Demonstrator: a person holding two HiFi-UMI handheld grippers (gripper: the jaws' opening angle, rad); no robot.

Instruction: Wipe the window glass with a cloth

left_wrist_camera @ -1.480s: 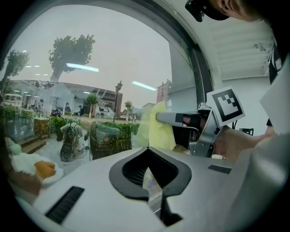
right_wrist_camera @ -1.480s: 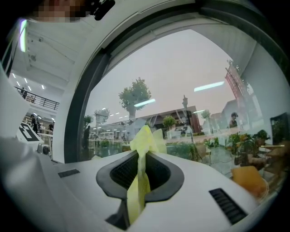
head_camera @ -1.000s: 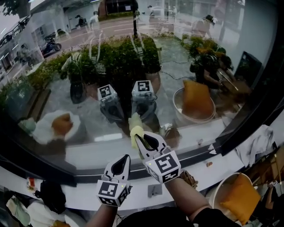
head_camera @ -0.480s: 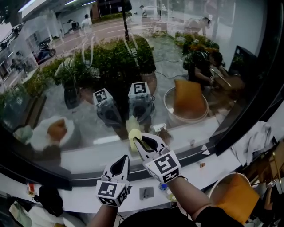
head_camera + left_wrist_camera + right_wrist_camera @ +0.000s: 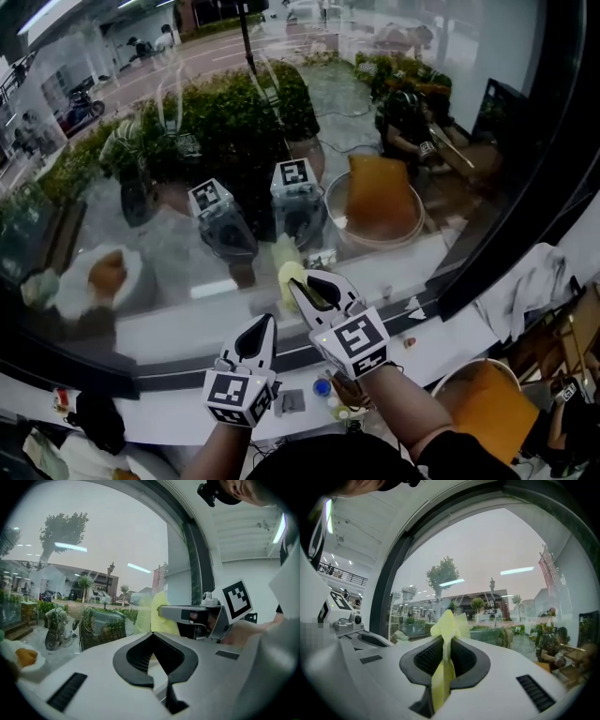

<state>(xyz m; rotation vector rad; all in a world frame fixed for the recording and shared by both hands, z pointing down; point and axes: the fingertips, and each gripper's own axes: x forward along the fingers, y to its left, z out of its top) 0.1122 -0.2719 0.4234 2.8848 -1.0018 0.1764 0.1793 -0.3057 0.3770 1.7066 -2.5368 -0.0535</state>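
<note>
My right gripper point(image 5: 302, 283) is shut on a yellow cloth point(image 5: 288, 273), and the cloth's bunched end lies against the window glass point(image 5: 187, 141) just above the sill. In the right gripper view the cloth point(image 5: 446, 620) sticks out past the closed jaws towards the glass point(image 5: 511, 573). My left gripper point(image 5: 267, 325) hovers lower and to the left, over the sill, shut with nothing in it. From the left gripper view its own jaws point(image 5: 153, 635) meet at the tip, and the cloth point(image 5: 164, 616) and the right gripper point(image 5: 187, 615) show beyond them.
A white sill point(image 5: 178, 330) runs under the glass, with a black frame post point(image 5: 511, 216) at the right. On the ledge below lie a grey square point(image 5: 291, 401) and a blue cap point(image 5: 322, 386). A basket with an orange cushion point(image 5: 492, 412) and a white rag point(image 5: 534, 281) are at the right.
Both grippers have shifted a little to the right along the sill, and the view has moved with them. The cloth stays in the right gripper against the glass.
</note>
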